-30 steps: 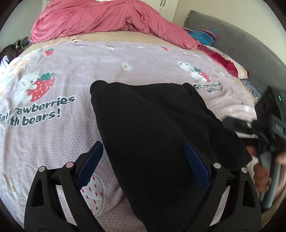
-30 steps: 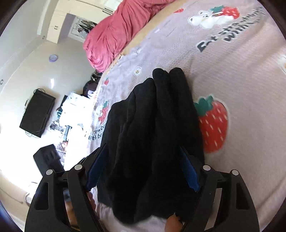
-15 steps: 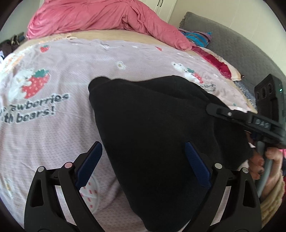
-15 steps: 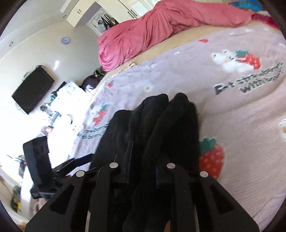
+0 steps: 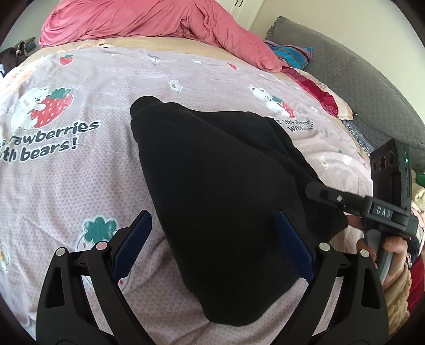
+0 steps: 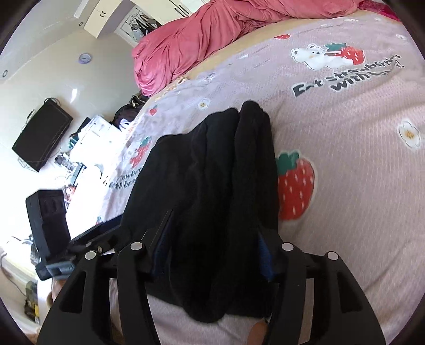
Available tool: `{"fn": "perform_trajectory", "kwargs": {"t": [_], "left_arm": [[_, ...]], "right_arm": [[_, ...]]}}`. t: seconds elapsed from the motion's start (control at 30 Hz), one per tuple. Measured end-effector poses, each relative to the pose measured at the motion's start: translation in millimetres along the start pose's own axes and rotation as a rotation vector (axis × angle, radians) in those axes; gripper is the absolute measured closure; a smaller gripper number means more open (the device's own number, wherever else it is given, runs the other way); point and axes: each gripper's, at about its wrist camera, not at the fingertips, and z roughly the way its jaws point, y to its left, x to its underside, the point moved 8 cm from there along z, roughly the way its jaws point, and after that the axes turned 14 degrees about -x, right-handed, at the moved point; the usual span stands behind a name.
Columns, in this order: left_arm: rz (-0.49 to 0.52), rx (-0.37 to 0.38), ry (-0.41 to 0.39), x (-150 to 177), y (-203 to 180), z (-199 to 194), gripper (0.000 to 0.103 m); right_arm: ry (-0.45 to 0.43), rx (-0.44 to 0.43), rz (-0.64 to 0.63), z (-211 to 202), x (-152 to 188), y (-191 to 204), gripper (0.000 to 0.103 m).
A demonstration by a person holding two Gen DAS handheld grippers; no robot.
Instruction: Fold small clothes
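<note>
The left gripper is wide open, with the black garment lying between its fingers on the bedspread. The right gripper is half open around the garment's bunched edge; a real grip I cannot tell. The cloth looks soft, thick and limp, so take a near corner. Beyond lies a pink duvet.

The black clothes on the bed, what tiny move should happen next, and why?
Probably close the right gripper on the black garment: its fingers straddle the bunched near edge, while the left gripper is open above the cloth, holding nothing.
</note>
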Motion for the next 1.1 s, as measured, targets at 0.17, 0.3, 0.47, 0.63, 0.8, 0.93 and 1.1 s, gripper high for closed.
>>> {"fn": "perform_trajectory", "kwargs": {"t": [0.17,0.3,0.47,0.63,0.8,0.93,1.1], "left_arm": [[0.030,0.005,0.020,10,-10,2,0.015],[0.071,-0.030,0.015,16,-17,3,0.015],[0.075,-0.028,0.016,20,-18,1,0.015],[0.074,-0.024,0.012,25,-18,-3,0.015],[0.066,-0.018,-0.012,27,-17,-15,0.015],[0.050,-0.016,-0.032,30,-15,-25,0.015],[0.040,-0.020,-0.077,31,-14,-44,0.009]], "right_arm": [[0.000,-0.018,0.015,-7,8,2,0.082],[-0.014,0.013,-0.021,-12,10,7,0.083],[-0.032,0.167,-0.065,-14,18,-1,0.062],[-0.094,0.286,-0.171,-26,19,17,0.038],[-0.172,0.345,-0.259,-44,25,31,0.016],[-0.245,0.362,-0.281,-62,29,40,0.009],[-0.322,0.339,-0.311,-85,37,62,0.005]]}}
